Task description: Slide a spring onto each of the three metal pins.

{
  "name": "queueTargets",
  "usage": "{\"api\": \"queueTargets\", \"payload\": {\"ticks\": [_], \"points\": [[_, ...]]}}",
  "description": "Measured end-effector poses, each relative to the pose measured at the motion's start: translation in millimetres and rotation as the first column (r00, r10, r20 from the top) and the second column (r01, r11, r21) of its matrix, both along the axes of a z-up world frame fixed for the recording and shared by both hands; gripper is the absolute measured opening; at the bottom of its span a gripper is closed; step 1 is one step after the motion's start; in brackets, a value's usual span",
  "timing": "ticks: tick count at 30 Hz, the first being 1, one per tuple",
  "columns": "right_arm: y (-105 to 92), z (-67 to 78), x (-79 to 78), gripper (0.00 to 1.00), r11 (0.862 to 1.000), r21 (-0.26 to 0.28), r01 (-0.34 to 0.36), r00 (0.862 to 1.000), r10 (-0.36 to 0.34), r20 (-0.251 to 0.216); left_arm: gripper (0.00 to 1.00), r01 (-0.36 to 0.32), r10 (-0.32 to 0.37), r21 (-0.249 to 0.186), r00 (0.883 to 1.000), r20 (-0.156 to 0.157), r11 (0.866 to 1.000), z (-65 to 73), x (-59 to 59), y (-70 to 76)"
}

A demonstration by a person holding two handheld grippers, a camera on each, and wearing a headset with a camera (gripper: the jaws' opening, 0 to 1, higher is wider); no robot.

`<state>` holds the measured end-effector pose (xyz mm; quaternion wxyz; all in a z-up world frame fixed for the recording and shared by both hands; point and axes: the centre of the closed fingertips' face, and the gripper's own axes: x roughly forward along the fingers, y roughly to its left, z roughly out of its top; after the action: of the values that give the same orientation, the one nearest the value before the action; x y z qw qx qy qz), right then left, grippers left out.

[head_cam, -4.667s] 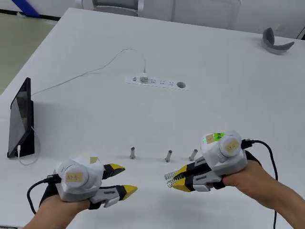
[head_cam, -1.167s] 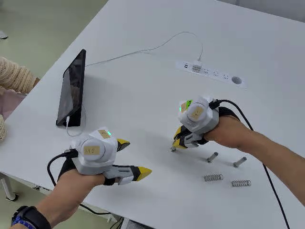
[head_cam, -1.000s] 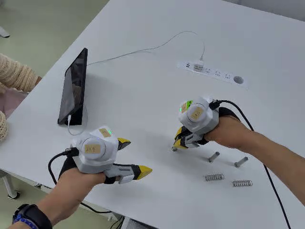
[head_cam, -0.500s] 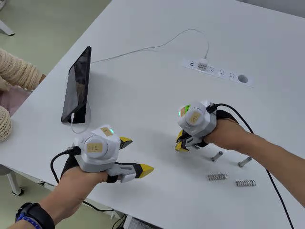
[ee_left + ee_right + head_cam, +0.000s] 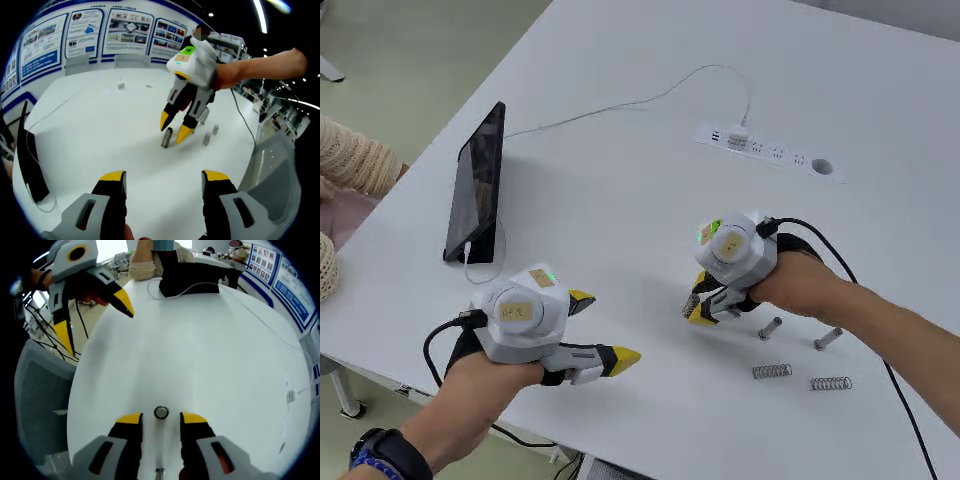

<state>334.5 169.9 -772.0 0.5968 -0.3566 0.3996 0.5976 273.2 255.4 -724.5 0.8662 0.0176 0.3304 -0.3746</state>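
A spring point(image 5: 166, 137) stands upright on the leftmost metal pin point(image 5: 161, 413), small beside the yellow tips in the head view point(image 5: 688, 305). My right gripper point(image 5: 695, 310) point(image 5: 161, 418) hovers just over it, open, with a jaw on either side of the pin's top. Two bare pins point(image 5: 770, 327) point(image 5: 827, 338) stand to its right. Two loose springs point(image 5: 772, 371) point(image 5: 831, 383) lie flat in front of those pins. My left gripper point(image 5: 602, 326) point(image 5: 162, 176) is open and holds nothing, near the table's front edge, left of the pins.
A tablet point(image 5: 475, 185) stands propped at the left with a cable plugged in. A white power strip point(image 5: 760, 152) and its cord lie farther back. A person's knitted sleeve point(image 5: 350, 160) shows past the table's left edge.
My right gripper has drawn slightly back toward me from the leftmost pin, and its jaws now stand apart over the spring on it. The left gripper has barely moved.
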Motion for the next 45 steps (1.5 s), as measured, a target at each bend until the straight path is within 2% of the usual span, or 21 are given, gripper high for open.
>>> {"api": "queueTargets", "payload": {"ticks": [6, 11, 20, 27, 29, 35, 42, 45], "points": [[-5.4, 16.7, 2.2, 0.41, 0.997, 0.059, 0.056, 0.998, -0.058, 0.029, 0.62, 0.017, -0.017, -0.001, 1.0, 0.004, 1.0, 2.2, -0.9, -6.3], [-10.2, 24.5, 1.6, 0.47, 0.992, 0.086, 0.087, 0.995, -0.091, 0.046, 0.62, 0.028, -0.028, 0.0, 1.0, 0.007, 1.0, 4.2, -1.2, -9.8], [-15.3, 28.7, -8.3, 0.49, 0.977, 0.14, 0.163, 0.984, -0.17, 0.043, 0.62, 0.041, -0.041, -0.002, 0.999, 0.01, 0.999, 10.3, -4.2, -15.6], [-20.1, 29.6, -14.1, 0.51, 0.956, 0.189, 0.226, 0.969, -0.241, 0.059, 0.62, 0.046, -0.046, 0.0, 0.999, 0.008, 0.999, 11.9, -7.5, -19.9], [-20.7, 31.6, -15.0, 0.51, 0.946, 0.211, 0.246, 0.963, -0.263, 0.056, 0.62, 0.046, -0.046, 0.0, 0.999, 0.009, 0.999, 12.7, -8.0, -21.1], [-26.8, 40.6, -18.0, 0.52, 0.897, 0.289, 0.333, 0.936, -0.353, 0.017, 0.62, 0.054, -0.054, 0.006, 0.998, 0.007, 0.998, 12.8, -10.2, -25.2], [-39.3, 47.8, -19.7, 0.55, 0.835, 0.35, 0.424, 0.895, -0.446, -0.022, 0.62, 0.059, -0.059, 0.011, 0.998, 0.007, 0.998, 13.1, -12.1, -29.1], [-46.2, 50.6, -20.3, 0.57, 0.814, 0.367, 0.45, 0.88, -0.475, -0.024, 0.62, 0.057, -0.057, 0.011, 0.998, 0.006, 0.998, 13.1, -12.9, -30.4]]}}
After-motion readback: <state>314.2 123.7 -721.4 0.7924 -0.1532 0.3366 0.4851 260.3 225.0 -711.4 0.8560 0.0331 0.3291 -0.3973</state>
